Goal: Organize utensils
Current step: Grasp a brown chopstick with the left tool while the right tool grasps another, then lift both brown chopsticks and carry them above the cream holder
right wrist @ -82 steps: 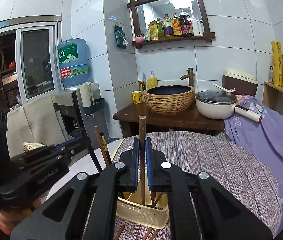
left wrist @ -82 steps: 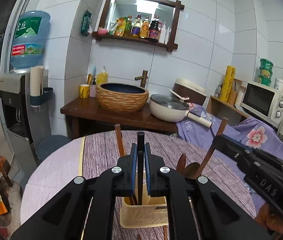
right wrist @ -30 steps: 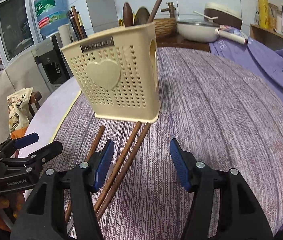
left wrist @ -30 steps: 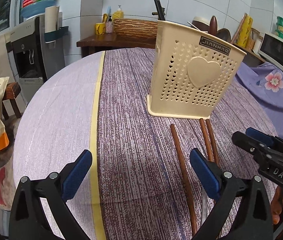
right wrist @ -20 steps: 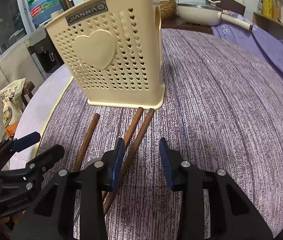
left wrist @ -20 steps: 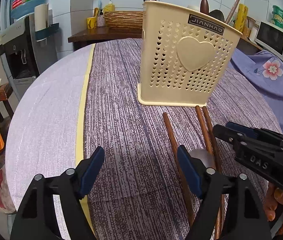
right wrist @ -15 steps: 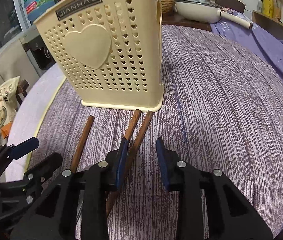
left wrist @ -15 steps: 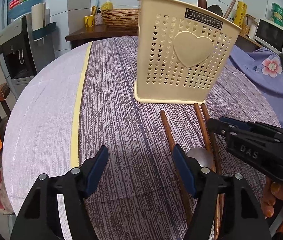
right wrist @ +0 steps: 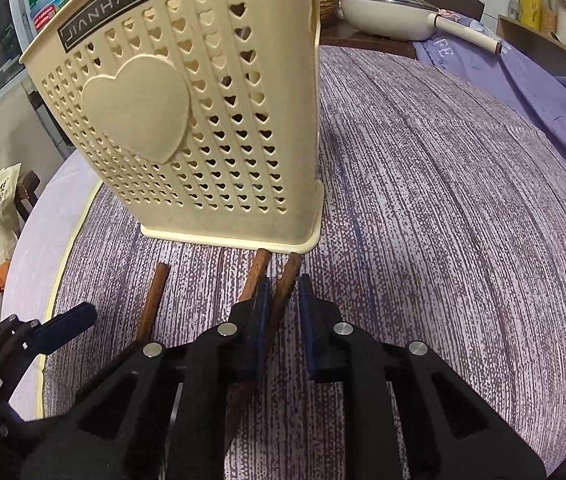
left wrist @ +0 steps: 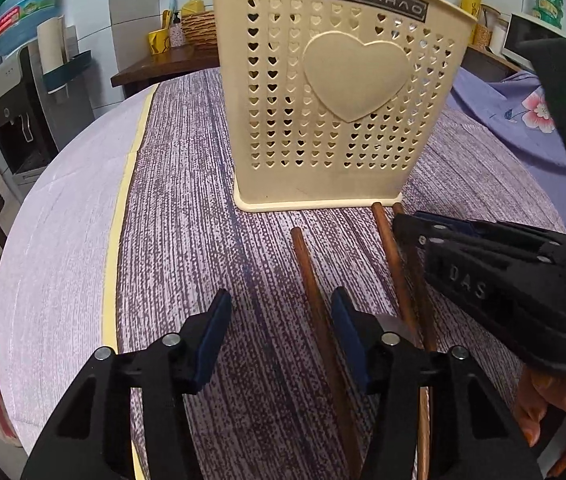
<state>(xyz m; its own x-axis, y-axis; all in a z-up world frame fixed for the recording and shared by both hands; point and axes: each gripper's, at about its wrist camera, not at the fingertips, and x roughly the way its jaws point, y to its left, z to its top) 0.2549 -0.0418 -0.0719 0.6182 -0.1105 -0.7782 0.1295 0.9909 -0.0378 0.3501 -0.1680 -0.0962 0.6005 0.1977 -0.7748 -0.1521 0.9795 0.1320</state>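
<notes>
A cream plastic utensil holder, pierced with small hearts and bearing one large raised heart, stands upright on a round tabletop covered in purple woven cloth. It is the landmark here. Three dark wooden utensil handles lie on the cloth just in front of its base, pointing toward it.

The step in hand appears to be a two-handed pickup of the loose utensils, to be dropped into the holder.

The left gripper is low over the cloth in front of the holder, its jaws half spread and closing. The leftmost handle lies between them, close to the right-hand pad, not yet pinched.

The right gripper sits in front of the holder's right corner, jaws nearly together and closing around the rightmost handle. The left pad looks to be at the wood; a sliver of gap shows on the right. The middle handle lies just outside that gripper, touching or nearly touching its left finger.

Next, each gripper likely needs a firm pinch on one handle alone, then a lift and tilt upright over the holder's open top.
</notes>
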